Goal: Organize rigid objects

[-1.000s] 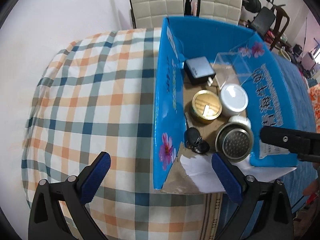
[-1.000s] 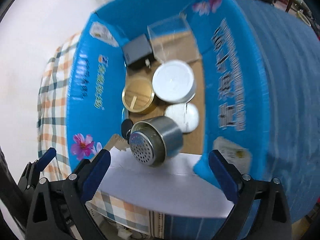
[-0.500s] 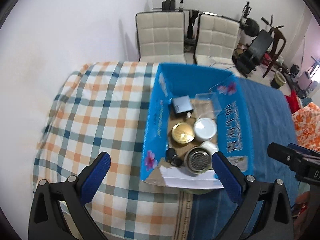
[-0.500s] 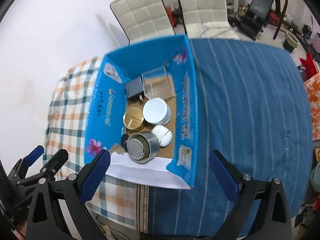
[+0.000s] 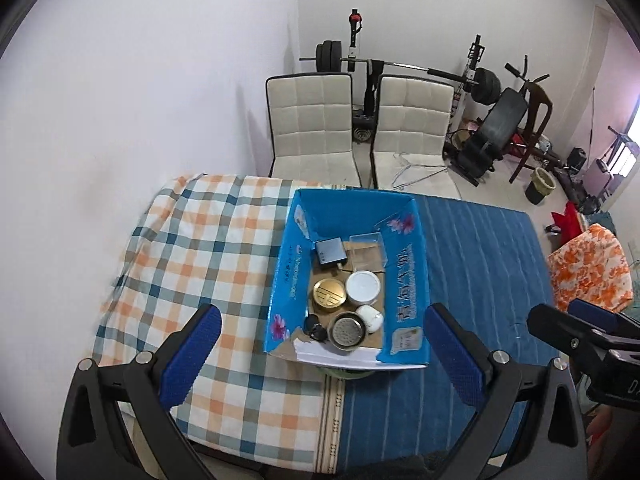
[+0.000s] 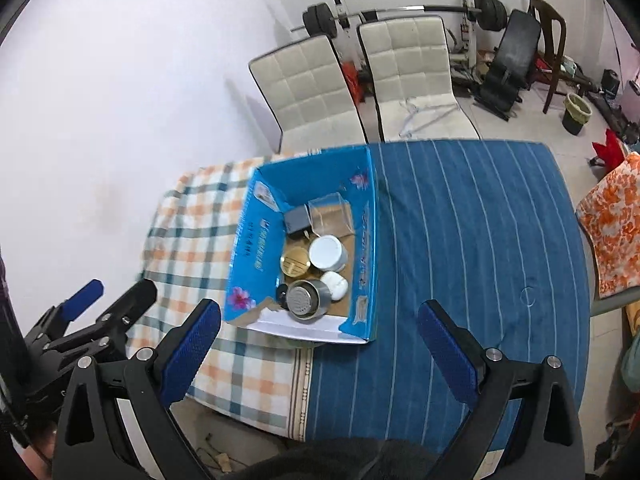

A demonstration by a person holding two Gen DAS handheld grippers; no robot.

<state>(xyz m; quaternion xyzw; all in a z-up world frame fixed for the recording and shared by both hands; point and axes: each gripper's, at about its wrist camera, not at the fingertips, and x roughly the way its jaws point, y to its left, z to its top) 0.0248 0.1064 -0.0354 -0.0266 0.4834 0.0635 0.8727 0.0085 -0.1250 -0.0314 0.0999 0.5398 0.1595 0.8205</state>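
Beyond the blue box (image 5: 404, 280) of small items, two white chairs (image 5: 312, 128); both claws (image 5: 320, 350) (image 6: 319, 342) wide, empty.

You face a plain white wall (image 5: 140, 80) at upper left. Two cream quilted chairs (image 5: 312, 120) stand at top centre, a barbell rack (image 5: 400, 64) behind them, a weight bench (image 5: 500, 120) on pale tiled floor (image 6: 520, 116) at upper right.
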